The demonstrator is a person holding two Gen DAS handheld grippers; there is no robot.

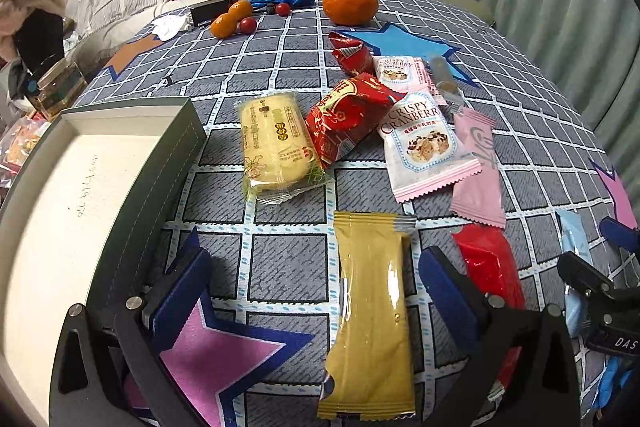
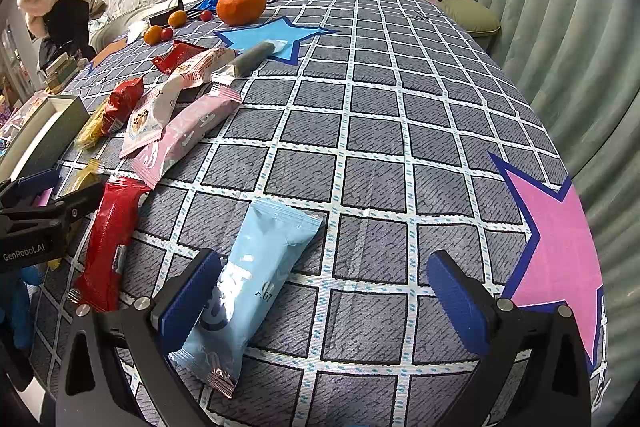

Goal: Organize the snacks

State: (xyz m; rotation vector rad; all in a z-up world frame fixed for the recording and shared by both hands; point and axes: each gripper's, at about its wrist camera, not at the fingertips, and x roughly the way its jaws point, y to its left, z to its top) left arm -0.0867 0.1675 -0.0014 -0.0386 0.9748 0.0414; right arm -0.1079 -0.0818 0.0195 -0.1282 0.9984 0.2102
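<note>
Left gripper [image 1: 316, 291] — fingers spread wide, straddling the yellow packet [image 1: 370, 315] at lower centre, apparently lined up for a grab.
Right gripper [image 2: 324, 291] — likewise spread; blue packet [image 2: 256, 267] beside its left finger.
Box [image 1: 120, 187] — empty, left edge, likely the destination.
Remaining snacks — loose, mid-table.
</note>
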